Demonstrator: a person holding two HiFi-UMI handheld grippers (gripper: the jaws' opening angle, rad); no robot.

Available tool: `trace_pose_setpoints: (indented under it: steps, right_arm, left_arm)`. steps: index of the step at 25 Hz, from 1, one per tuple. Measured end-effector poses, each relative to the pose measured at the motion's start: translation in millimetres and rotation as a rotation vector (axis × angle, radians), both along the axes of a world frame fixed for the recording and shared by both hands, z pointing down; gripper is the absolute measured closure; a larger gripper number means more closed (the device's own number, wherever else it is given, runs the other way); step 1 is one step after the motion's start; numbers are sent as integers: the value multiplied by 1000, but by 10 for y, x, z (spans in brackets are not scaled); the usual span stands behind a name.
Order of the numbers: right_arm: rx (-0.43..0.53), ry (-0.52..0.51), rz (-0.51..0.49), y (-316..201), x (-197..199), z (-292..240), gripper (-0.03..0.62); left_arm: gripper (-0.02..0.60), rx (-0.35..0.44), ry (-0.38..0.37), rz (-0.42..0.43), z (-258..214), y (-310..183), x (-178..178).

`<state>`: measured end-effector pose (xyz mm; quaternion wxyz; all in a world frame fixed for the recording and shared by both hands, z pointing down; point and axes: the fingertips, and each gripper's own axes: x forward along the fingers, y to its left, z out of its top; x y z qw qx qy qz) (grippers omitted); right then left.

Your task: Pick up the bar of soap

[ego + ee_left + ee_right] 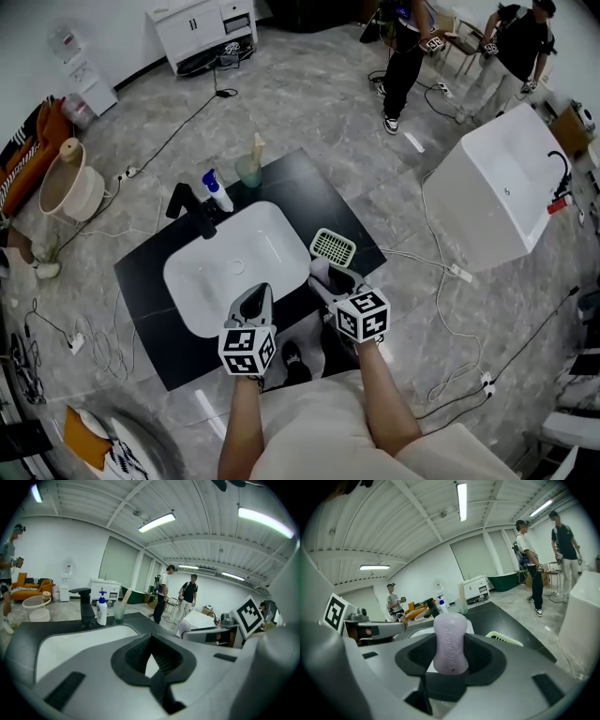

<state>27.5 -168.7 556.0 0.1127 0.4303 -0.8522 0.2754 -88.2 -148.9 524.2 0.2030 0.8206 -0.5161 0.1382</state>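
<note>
A lilac bar of soap (451,641) stands upright between the pads of my right gripper (451,657), which is shut on it. In the head view the soap (320,273) shows at the tip of the right gripper (327,278), above the black countertop (319,202) just right of the white sink (234,267). Right behind it lies the pale green slatted soap dish (333,247), seen also in the right gripper view (504,639). My left gripper (255,300) hovers over the sink's front rim. Its jaws (150,641) are shut with nothing between them.
At the sink's back edge stand a black faucet (192,208), a white pump bottle (217,192) and a cup with a brush (249,169). A white tub (497,192) sits to the right on the floor. Cables, a beige basin (70,192) and standing people surround the counter.
</note>
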Motion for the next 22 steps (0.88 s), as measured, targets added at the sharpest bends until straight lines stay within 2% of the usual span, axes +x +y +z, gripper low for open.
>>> trace_pose_setpoints:
  steps: [10,22]
  right_arm:
    - [50,-40,54,249,-156,-135,408]
    - [87,-47,38,424,-304,-97,408]
  left_arm:
    - [575,32,2,33,-50,214,-214]
    - [575,37,-15,49,92,323,-375]
